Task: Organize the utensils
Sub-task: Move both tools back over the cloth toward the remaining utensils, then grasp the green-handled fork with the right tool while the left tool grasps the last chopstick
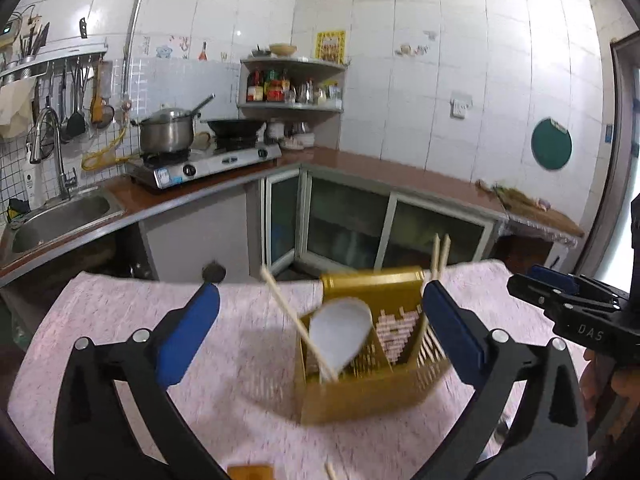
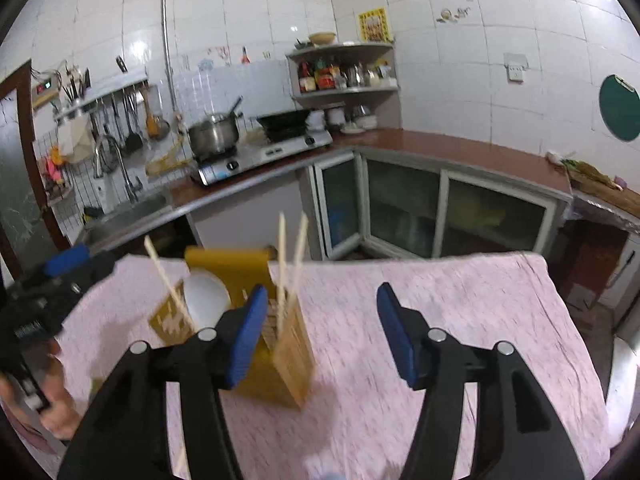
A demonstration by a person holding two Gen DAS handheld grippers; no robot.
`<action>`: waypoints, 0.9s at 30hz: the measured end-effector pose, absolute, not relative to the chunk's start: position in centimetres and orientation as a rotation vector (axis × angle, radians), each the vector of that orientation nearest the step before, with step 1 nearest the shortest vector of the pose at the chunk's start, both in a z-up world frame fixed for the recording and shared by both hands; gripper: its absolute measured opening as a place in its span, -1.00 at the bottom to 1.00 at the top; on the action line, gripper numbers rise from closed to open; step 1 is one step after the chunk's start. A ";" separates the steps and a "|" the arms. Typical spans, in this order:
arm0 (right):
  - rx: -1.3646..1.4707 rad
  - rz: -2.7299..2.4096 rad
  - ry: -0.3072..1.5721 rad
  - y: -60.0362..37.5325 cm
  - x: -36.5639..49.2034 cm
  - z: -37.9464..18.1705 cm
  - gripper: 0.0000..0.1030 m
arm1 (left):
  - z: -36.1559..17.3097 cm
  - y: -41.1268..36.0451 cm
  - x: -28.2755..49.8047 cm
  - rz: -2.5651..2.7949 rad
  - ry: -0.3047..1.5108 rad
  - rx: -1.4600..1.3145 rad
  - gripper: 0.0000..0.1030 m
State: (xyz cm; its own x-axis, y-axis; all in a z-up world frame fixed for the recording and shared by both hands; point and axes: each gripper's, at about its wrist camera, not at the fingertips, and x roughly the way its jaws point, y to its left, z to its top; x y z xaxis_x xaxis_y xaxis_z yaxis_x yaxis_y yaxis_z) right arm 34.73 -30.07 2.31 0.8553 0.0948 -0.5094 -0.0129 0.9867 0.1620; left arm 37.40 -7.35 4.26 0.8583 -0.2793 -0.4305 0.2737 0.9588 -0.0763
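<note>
Sitting on the pink-clothed tabletop [image 1: 120, 320] is a yellow utensil holder [image 1: 372, 380], the slotted plastic kind with a taller back panel and two compartments. In the left wrist view, its left compartment is holding a white spoon [image 1: 340, 332], bowl end up, plus one chopstick [image 1: 296, 320] leaning way out to the left. The right compartment is holding two more chopsticks [image 2: 290, 256] standing nearly upright, tips poking above the back panel. Everything's a bit motion-blurred, so finer detail is hard to make out.

The left claw [image 1: 320, 328] is spread really wide, blue pads well apart, nothing pinched between them; the holder is just showing in the gap from this angle, and I can't tell whether the right-hand pad is touching its edge. The right claw [image 2: 320, 332] is also gaping, roughly halfway, and gripping nothing. Its left pad is overlapping the holder's right side in the picture, but whether it's actually touching is anyone's guess. A hand [image 2: 52, 400] is showing at the lower left of the right wrist view, holding the other tool.
</note>
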 end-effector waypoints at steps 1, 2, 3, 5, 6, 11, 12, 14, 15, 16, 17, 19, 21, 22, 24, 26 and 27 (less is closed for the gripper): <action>0.152 0.053 0.556 -30.2 34.4 2.0 0.11 | 4.1 -7.3 36.8 -0.283 0.471 -0.007 0.91; 0.142 0.043 0.590 -30.4 33.0 0.8 0.11 | 3.8 -7.3 36.2 -0.279 0.494 0.000 0.91; 0.137 0.041 0.607 -30.4 32.4 0.2 0.11 | 3.6 -7.3 35.7 -0.275 0.507 0.007 0.91; 0.127 0.033 0.640 -30.5 31.4 -1.0 0.11 | 2.9 -7.4 34.5 -0.247 0.544 0.022 0.91; 0.122 0.028 0.661 -30.5 30.9 -1.6 0.11 | 2.6 -7.5 34.0 -0.242 0.560 0.027 0.91; 0.105 0.014 0.746 -30.4 28.9 -5.2 0.11 | 0.1 -7.4 32.3 -0.217 0.657 0.038 0.91; 0.104 0.012 0.767 -30.4 28.7 -5.8 0.10 | -0.4 -7.4 32.2 -0.211 0.677 0.042 0.91; 0.100 -0.001 0.800 -30.5 28.3 -7.1 0.08 | -2.1 -7.5 31.9 -0.198 0.738 0.044 0.91; 0.101 -0.012 0.822 -30.7 28.1 -7.7 0.01 | -2.8 -7.5 32.0 -0.197 0.762 0.045 0.91; 0.105 -0.017 0.839 -30.9 28.0 -8.2 -0.11 | -3.5 -7.6 32.0 -0.194 0.787 0.046 0.91; 0.122 -0.025 0.875 -31.4 27.9 -9.0 -0.15 | -4.4 -7.7 31.9 -0.188 0.813 0.045 0.91; 0.143 -0.043 0.920 -32.1 28.0 -9.9 -0.18 | -5.8 -8.1 31.9 -0.171 0.861 0.051 0.89; 0.162 -0.052 0.964 -32.6 28.0 -11.0 -0.29 | -7.3 -8.7 32.2 -0.167 0.920 0.063 0.74; 0.172 -0.052 0.979 -32.6 28.0 -11.2 -0.38 | -7.9 -8.9 32.3 -0.169 0.950 0.069 0.55; 0.187 -0.062 1.016 -32.9 28.0 -12.2 -0.45 | -9.5 -9.4 32.7 -0.157 1.028 0.091 0.35; 0.196 -0.063 1.034 -33.0 27.9 -12.7 -0.47 | -10.7 -9.6 32.8 -0.166 1.084 0.082 0.12; 0.203 -0.065 1.034 -33.1 27.9 -12.8 -0.49 | -11.3 -9.7 32.9 -0.172 1.110 0.074 0.09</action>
State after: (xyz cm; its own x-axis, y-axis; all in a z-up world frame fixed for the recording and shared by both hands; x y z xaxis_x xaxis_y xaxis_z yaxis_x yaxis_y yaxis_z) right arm 27.91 -33.07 -12.78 0.5111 0.0417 -0.8585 0.1495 0.9793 0.1366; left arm 32.91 -9.67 -11.31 0.4330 -0.1013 -0.8957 0.1753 0.9842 -0.0265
